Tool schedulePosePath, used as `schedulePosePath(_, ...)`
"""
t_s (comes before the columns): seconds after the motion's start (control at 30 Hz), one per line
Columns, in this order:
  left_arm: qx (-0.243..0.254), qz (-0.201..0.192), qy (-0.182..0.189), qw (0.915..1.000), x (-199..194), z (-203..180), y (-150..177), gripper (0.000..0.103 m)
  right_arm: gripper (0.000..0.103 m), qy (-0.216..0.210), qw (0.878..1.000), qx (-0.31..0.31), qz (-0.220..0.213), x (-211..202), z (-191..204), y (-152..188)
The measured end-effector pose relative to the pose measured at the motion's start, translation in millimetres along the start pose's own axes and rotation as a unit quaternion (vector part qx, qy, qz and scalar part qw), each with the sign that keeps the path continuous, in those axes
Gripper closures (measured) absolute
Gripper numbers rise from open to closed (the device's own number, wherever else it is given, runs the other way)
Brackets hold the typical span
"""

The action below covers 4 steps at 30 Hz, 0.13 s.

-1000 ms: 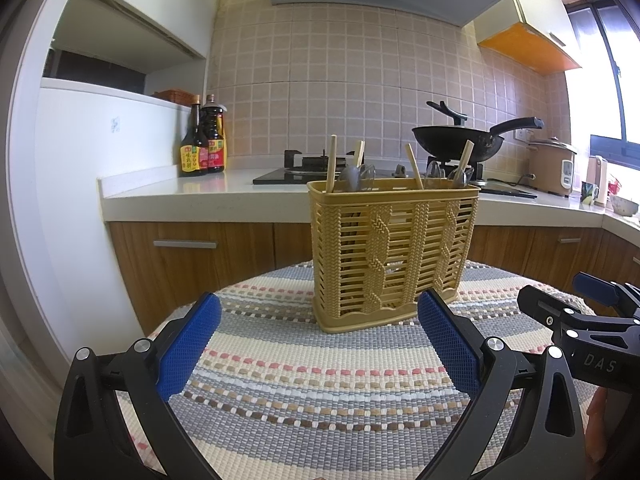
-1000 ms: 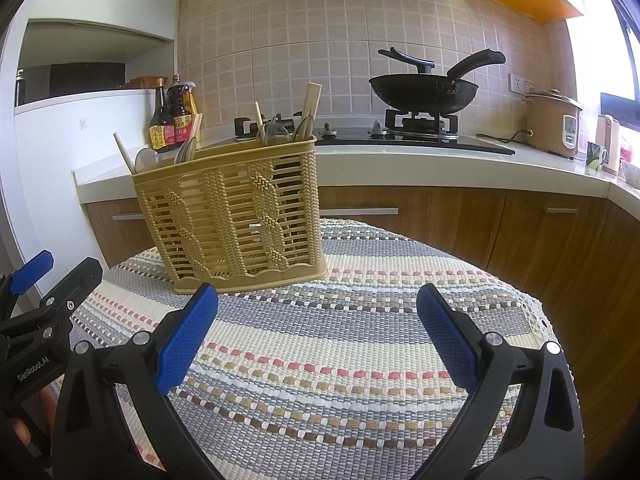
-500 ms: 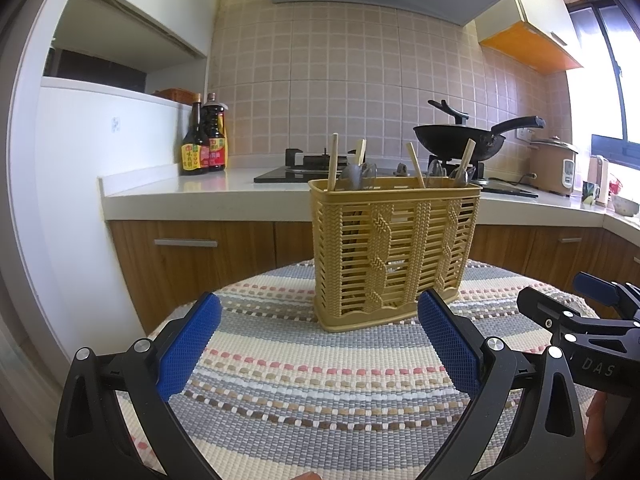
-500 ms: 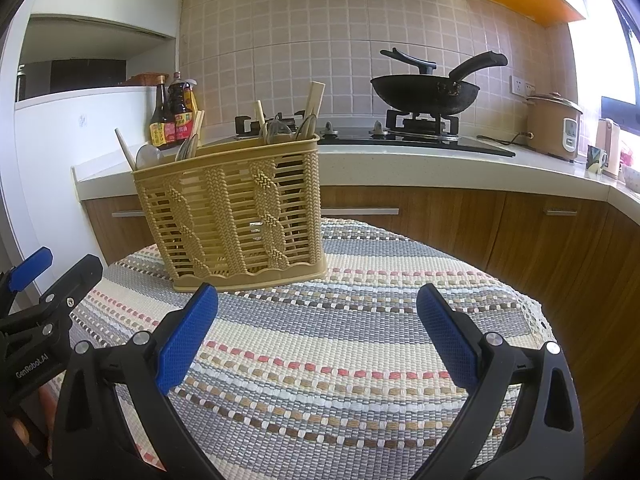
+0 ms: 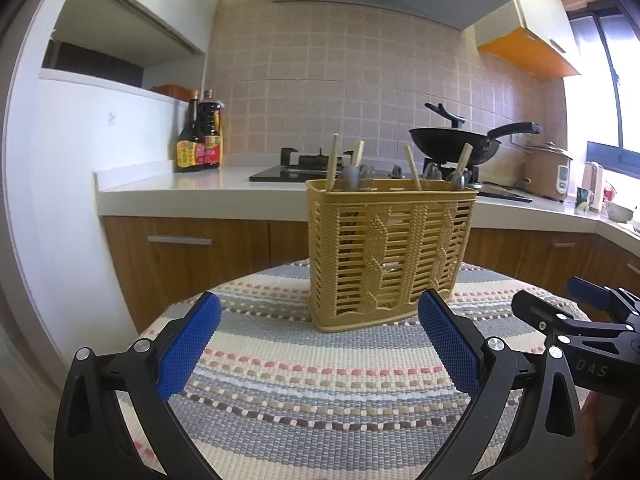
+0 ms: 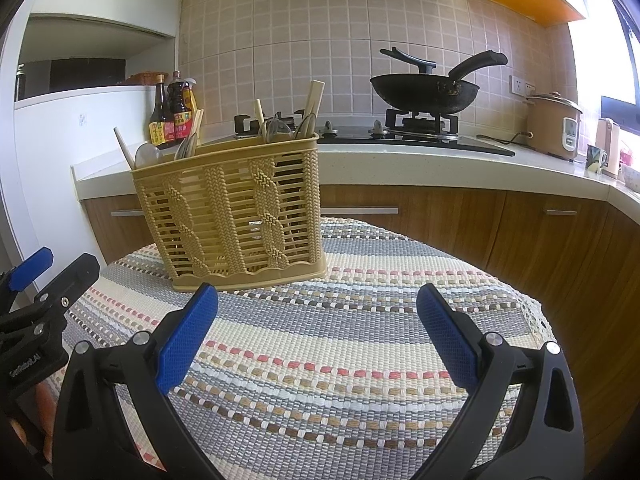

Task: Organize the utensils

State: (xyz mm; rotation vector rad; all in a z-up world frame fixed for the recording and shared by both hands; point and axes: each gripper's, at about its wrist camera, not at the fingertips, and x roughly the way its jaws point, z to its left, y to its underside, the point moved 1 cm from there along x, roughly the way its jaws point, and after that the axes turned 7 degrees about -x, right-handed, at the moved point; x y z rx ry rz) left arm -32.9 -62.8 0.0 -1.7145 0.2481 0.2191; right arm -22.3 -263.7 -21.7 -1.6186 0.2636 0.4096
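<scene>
Striped tablecloth (image 5: 320,380), utensil basket (image 5: 390,256) beyond left tool (image 5: 320,344)

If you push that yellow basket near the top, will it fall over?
Maybe. The basket stands tall and narrow, so a high push could tip it. Its slotted plastic walls look light, though the chopsticks and spoons inside add weight. On the woven cloth it would probably catch rather than slide.

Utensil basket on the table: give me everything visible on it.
The utensil basket is tan, plastic-looking, rectangular, with slatted walls and braided vertical ribs. It stands upright on the striped woven tablecloth, holding chopsticks and spoons that poke above its rim. Neither gripper touches it; both sets of fingers are open, short of it.
</scene>
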Motion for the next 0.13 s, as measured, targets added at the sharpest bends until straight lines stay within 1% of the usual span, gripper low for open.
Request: schedulePosePath(0.13, -0.012, 0.008, 0.01, 0.9998, 3.4, 4.8, -1.0, 0.007, 0.008, 0.001, 1.0, -0.002, 0.001, 0.1, 0.9, -0.5)
